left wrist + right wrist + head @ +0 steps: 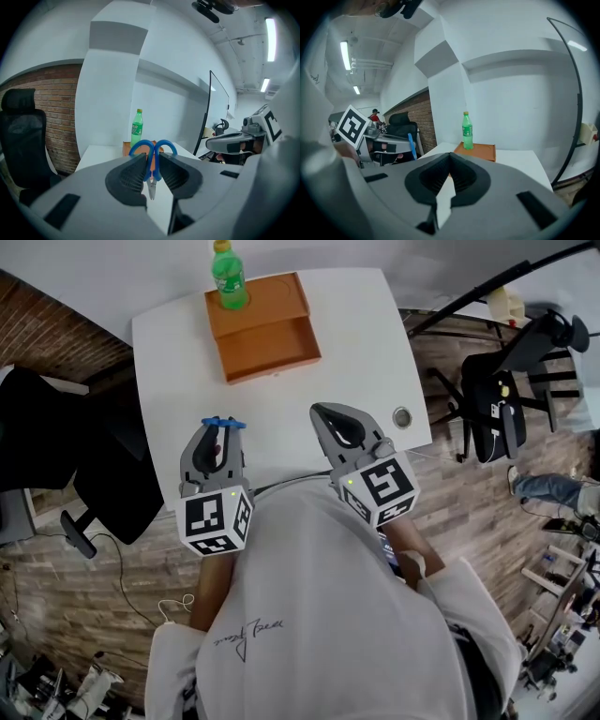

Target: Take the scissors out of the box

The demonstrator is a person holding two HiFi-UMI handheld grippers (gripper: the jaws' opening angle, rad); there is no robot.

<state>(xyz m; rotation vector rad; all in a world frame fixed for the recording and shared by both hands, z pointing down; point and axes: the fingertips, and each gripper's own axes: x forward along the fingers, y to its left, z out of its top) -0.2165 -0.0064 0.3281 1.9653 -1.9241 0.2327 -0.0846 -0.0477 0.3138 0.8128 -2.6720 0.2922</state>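
The scissors (223, 423) have blue handles and sit clamped in my left gripper (222, 430), above the near part of the white table (356, 343). In the left gripper view the scissors (152, 161) stand upright between the pads, handles up and short blades down. The orange box (262, 326) lies at the table's far side, well beyond both grippers, with a green bottle (228, 276) standing in it. My right gripper (325, 413) hovers beside the left one, shut and empty; its tips (450, 157) meet in its own view, facing the box (480, 151) and bottle (467, 131).
A round cable hole (402, 416) sits near the table's right edge. A black office chair (506, 399) stands to the right of the table and dark furniture (56, 446) to the left. A person's legs (553, 488) show at far right.
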